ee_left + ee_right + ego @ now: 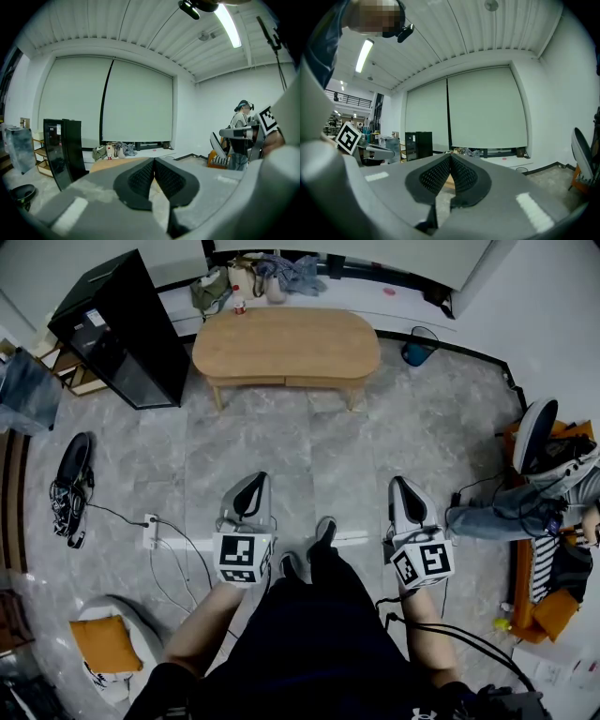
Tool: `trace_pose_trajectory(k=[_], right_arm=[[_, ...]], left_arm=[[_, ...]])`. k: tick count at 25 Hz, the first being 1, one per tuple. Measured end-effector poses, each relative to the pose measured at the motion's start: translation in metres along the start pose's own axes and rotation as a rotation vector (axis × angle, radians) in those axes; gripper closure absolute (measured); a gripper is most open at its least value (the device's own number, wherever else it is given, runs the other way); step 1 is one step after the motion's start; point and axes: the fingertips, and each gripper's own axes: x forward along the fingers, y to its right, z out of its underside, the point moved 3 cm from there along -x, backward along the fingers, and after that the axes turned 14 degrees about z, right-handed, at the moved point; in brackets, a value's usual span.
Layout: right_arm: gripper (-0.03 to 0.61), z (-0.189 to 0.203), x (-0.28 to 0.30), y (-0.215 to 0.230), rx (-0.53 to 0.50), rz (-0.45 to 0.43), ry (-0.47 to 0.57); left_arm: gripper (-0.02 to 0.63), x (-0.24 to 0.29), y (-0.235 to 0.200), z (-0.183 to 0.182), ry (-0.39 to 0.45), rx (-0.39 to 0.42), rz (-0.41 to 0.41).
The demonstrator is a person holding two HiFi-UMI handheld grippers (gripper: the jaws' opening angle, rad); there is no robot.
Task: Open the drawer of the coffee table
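Two empty pairs of jaws, pressed together: the coffee table (286, 343) lies well ahead, long axis crosswise, nearer the left gripper (248, 487) than the right gripper (402, 489).

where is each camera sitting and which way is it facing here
Head view: on the person's head, looking steeply down toward the coffee table; shows legs, forearms, left tongs, right tongs.
Left gripper view: on left tongs, facing level toward the table; shows its shut jaws.
Right gripper view: on right tongs, facing likewise; shut jaws.
Shared: coffee table, black cabinet.
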Motion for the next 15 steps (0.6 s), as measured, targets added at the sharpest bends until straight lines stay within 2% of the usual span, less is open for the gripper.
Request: trace_pose_trajectory(k=[7,15], right_arm=[[0.575,-0.002,0.056,0.018,0.041,-0.055,-0.002],[0.575,-0.008,0.112,0.066,0.073,-0.084,-0.002]], left_arm=[[0.611,0.042,-0.017,-0.015,-0.017,0.005,-0.037],[0.611,0.114,-0.013,-0.041,-0.013,0.027,-0.048]])
